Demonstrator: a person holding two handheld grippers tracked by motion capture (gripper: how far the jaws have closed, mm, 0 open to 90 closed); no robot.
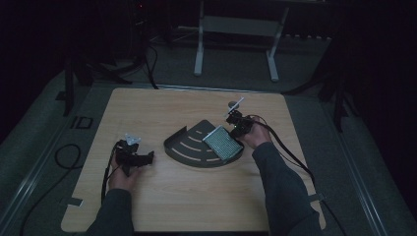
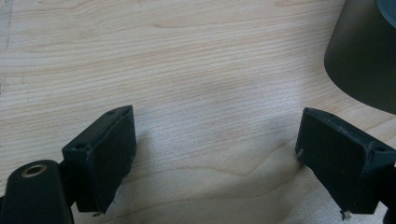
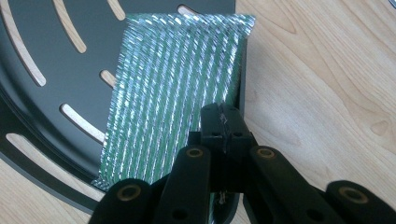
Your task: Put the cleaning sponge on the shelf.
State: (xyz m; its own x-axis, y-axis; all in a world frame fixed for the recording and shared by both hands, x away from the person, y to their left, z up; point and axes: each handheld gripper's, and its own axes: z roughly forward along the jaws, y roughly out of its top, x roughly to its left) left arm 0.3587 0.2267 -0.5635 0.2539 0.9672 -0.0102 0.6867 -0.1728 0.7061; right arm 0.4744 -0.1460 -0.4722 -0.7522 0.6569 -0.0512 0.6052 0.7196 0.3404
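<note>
Pinching a glittery ribbed sheet (image 3: 173, 88), the right gripper (image 3: 223, 122) overlaps the slotted dark tray (image 3: 56, 70).

Dark long sleeves (image 1: 282, 182) are worn on both forearms. Each gripper, left (image 1: 147, 158) and right (image 3: 223, 120), is built of black parts; brass-ringed holes are set in the arms, blocky black pads (image 2: 105, 156) are carried, a black cable (image 1: 290, 152) is trailed.
</note>
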